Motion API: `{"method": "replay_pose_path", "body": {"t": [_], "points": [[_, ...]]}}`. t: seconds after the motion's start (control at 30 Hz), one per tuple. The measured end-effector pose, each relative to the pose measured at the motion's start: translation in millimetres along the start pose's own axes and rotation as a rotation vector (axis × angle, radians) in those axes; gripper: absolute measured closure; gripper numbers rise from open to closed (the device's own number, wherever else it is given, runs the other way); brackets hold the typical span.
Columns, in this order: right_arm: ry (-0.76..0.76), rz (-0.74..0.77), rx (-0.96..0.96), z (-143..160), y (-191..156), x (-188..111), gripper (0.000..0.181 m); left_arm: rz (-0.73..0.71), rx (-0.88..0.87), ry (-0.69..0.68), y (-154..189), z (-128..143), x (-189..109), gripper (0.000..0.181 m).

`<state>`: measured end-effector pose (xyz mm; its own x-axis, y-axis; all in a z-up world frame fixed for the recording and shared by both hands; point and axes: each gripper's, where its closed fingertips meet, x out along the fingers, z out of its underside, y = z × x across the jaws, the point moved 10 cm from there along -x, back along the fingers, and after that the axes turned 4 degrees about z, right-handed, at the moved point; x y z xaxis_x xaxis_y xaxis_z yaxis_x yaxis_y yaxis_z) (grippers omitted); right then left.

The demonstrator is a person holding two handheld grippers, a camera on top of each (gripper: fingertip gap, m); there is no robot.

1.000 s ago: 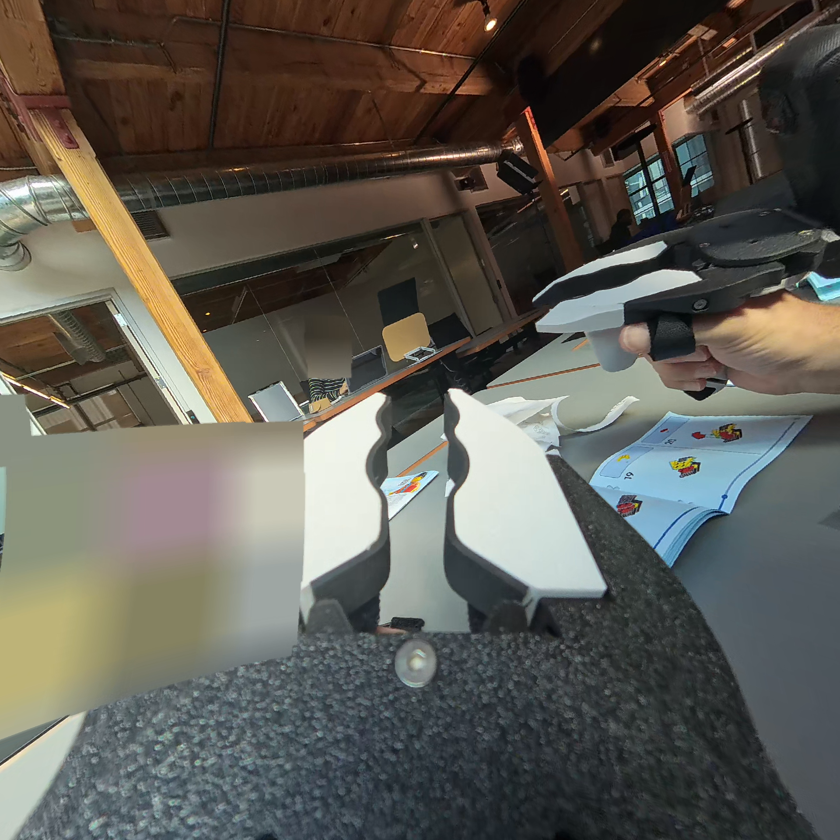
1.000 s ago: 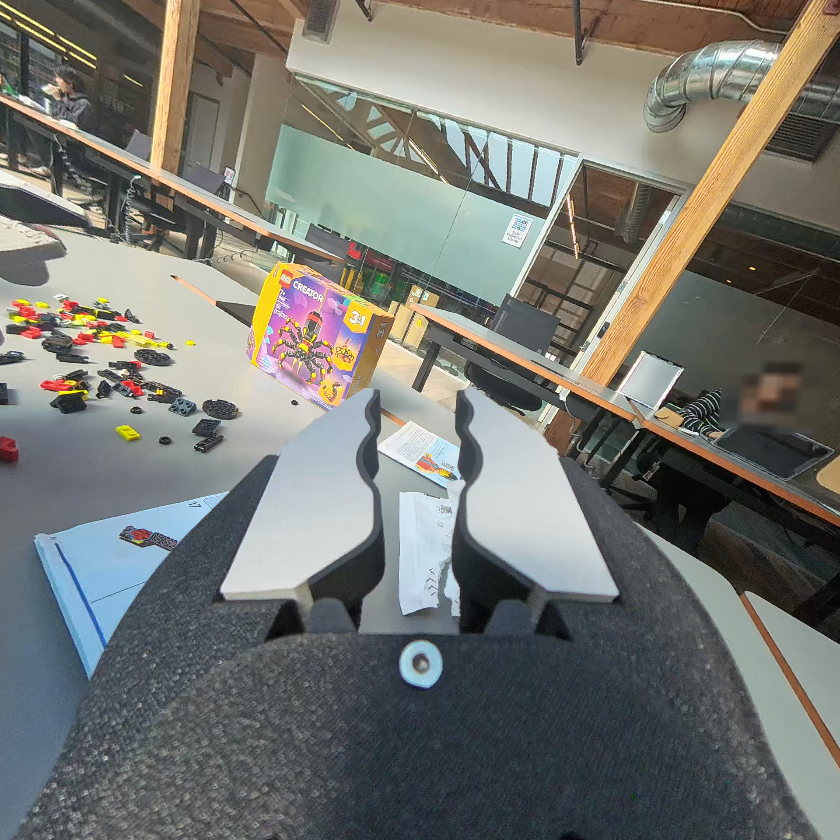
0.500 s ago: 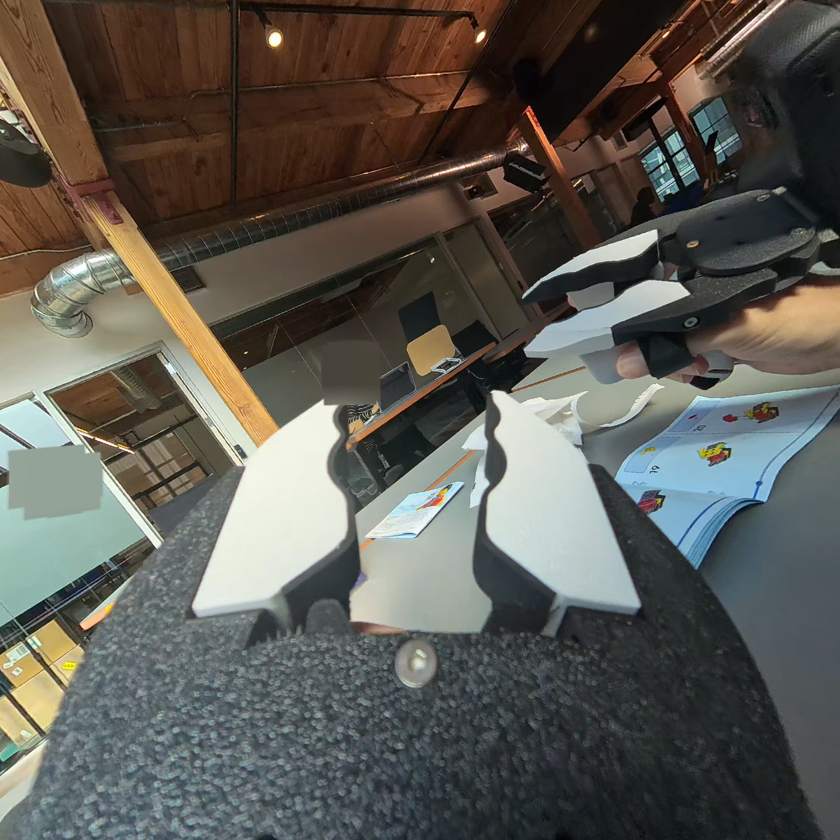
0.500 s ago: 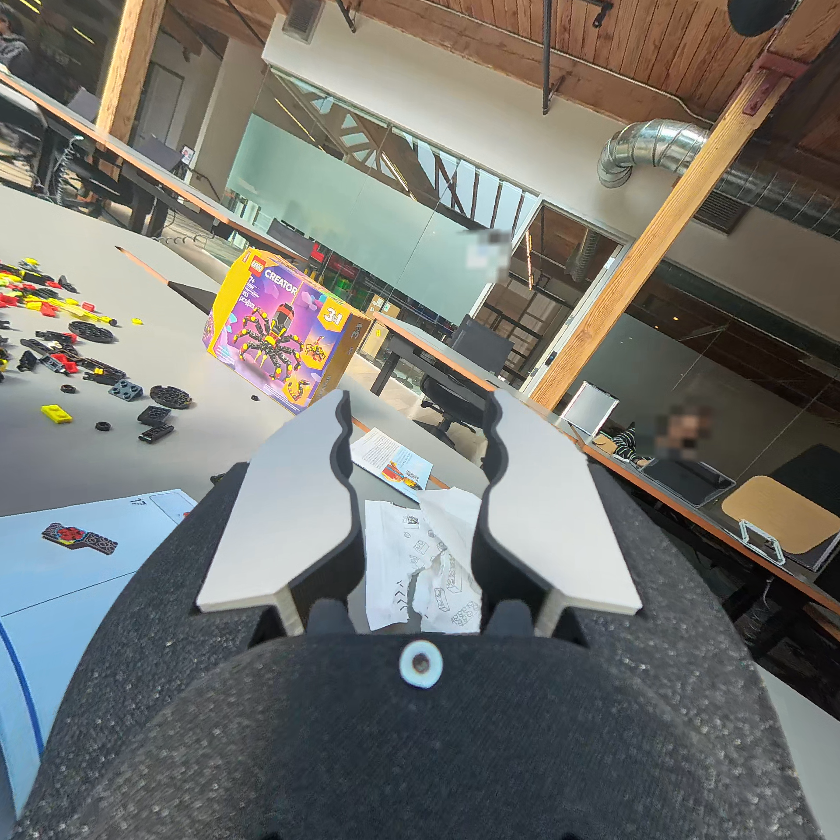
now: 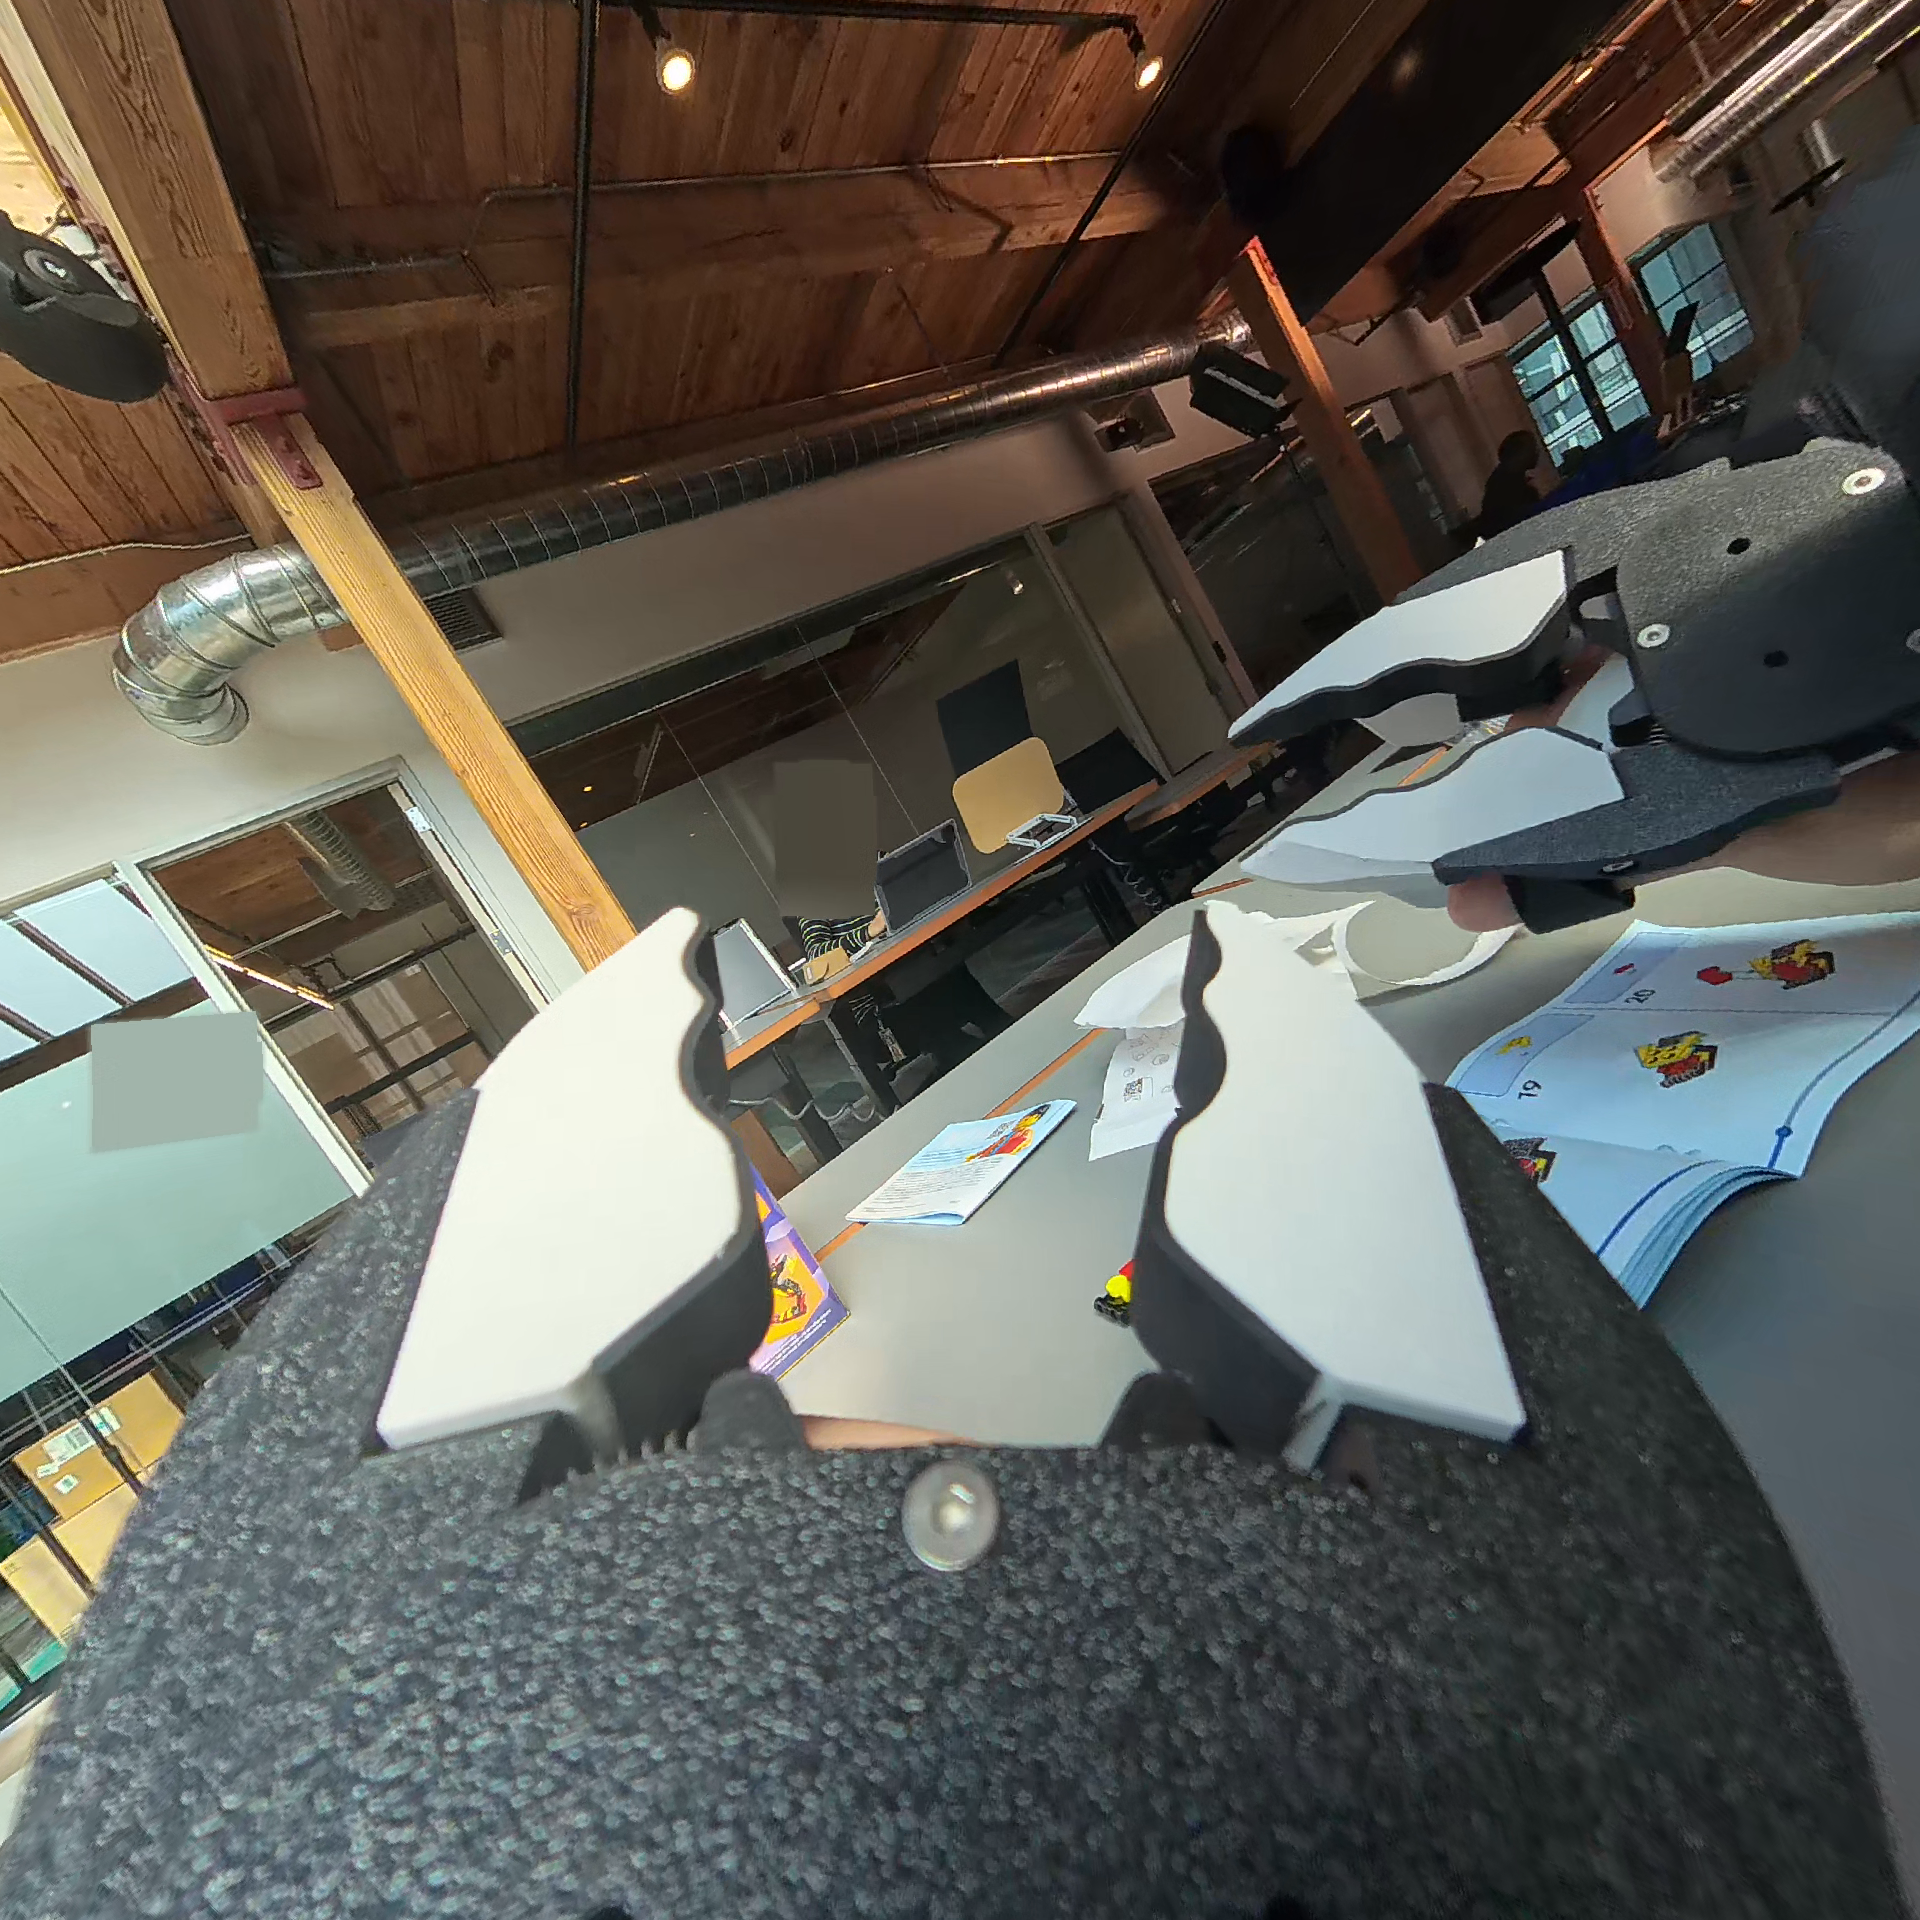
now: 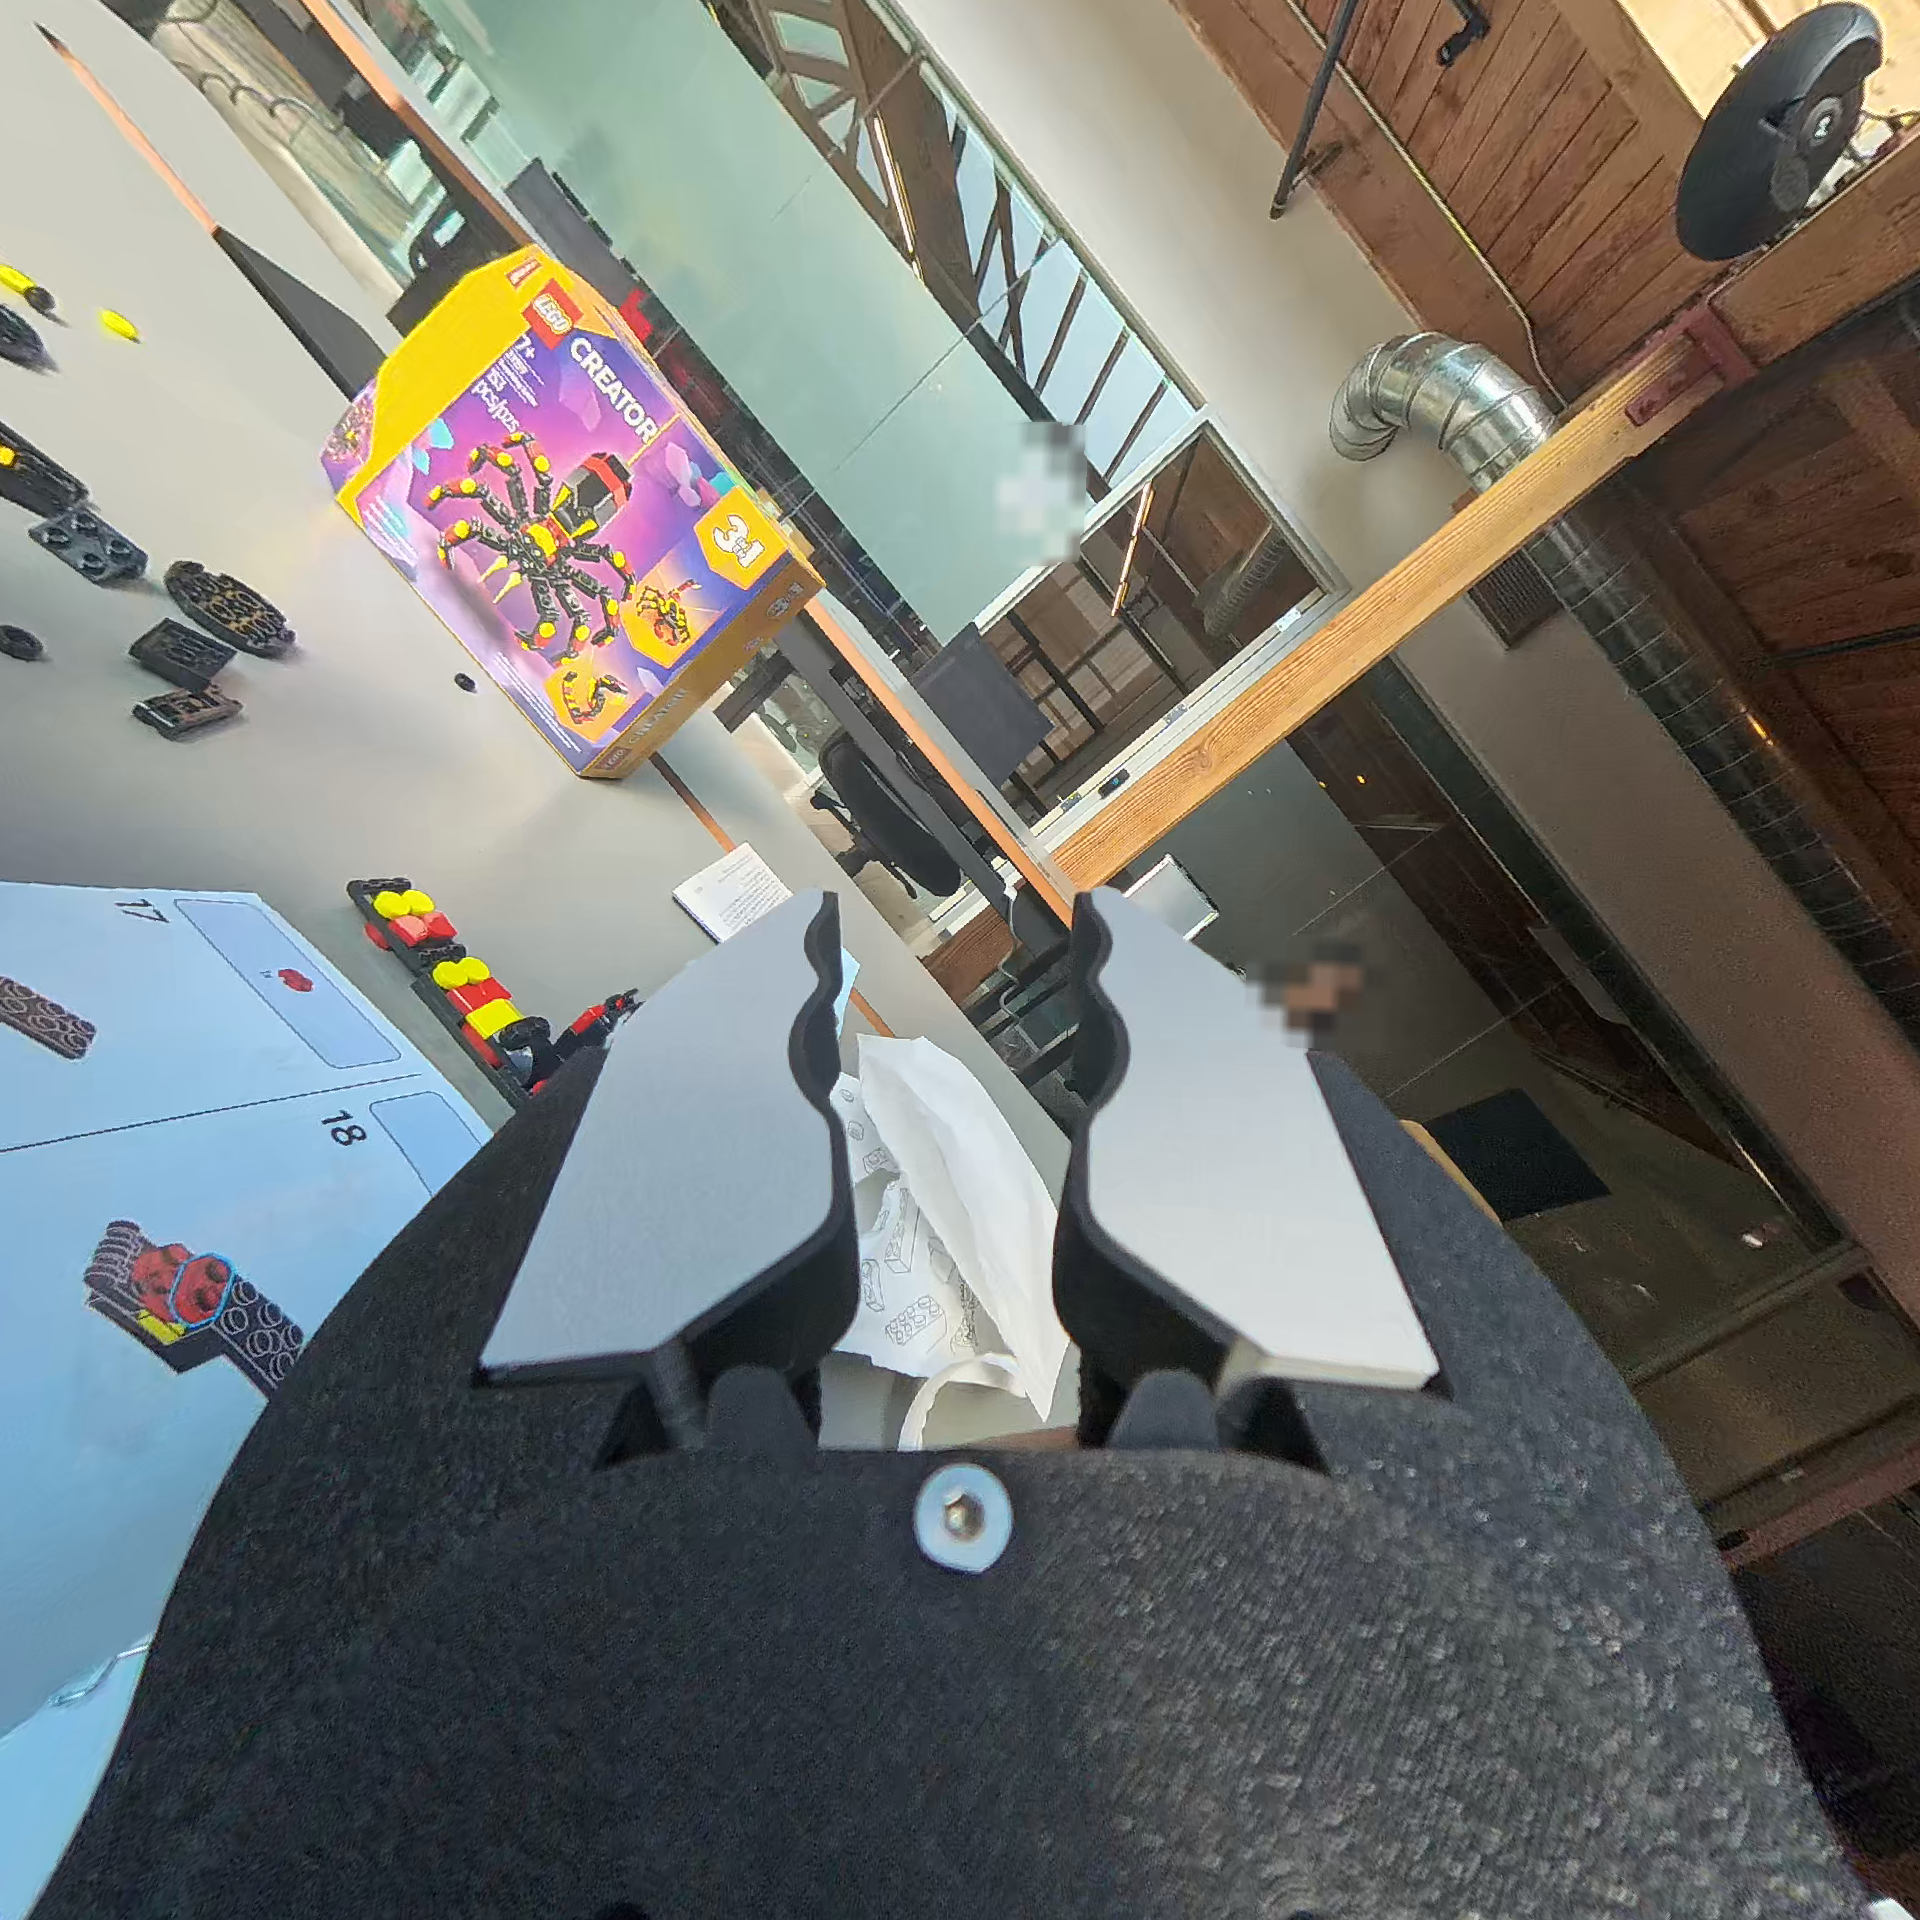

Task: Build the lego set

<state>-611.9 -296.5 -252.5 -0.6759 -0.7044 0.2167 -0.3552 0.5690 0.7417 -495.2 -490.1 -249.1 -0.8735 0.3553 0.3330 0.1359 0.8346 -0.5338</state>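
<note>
My left gripper (image 5: 951, 935) is open wide and empty, held above the grey table (image 5: 966, 1340). My right gripper (image 6: 951, 914) is open and empty, tilted, above a white paper bag (image 6: 956, 1216); it also shows in the left wrist view (image 5: 1257, 790) at the upper right. A partly built black, red and yellow lego assembly (image 6: 457, 987) lies on the table left of the right gripper's fingers. Its tip (image 5: 1117, 1288) shows beside my left gripper's right finger. The open instruction booklet (image 6: 156, 1143) lies at the left; it also shows in the left wrist view (image 5: 1683, 1060).
The purple and yellow lego box (image 6: 561, 530) stands on the table behind the assembly. Loose black and yellow pieces (image 6: 187, 644) are scattered at the far left. A small leaflet (image 5: 961, 1158) and torn white paper (image 5: 1132, 1039) lie near the table's far edge.
Both grippers opened wider. The right gripper rolled and moved nearer the booklet, bringing the lego assembly into view. The left gripper tilted upward.
</note>
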Motion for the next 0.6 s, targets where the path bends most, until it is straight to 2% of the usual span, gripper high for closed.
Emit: {"method": "replay_pose_path", "body": {"t": [0.33,0.6], "points": [[0.019,0.074,0.202,1,25,-4,0.126,-0.006,-0.037,-0.016,10,0,9,0.097],[0.024,0.253,0.433,13,55,-10,0.112,0.008,-0.011,-0.028,22,0,12,0.101]]}}
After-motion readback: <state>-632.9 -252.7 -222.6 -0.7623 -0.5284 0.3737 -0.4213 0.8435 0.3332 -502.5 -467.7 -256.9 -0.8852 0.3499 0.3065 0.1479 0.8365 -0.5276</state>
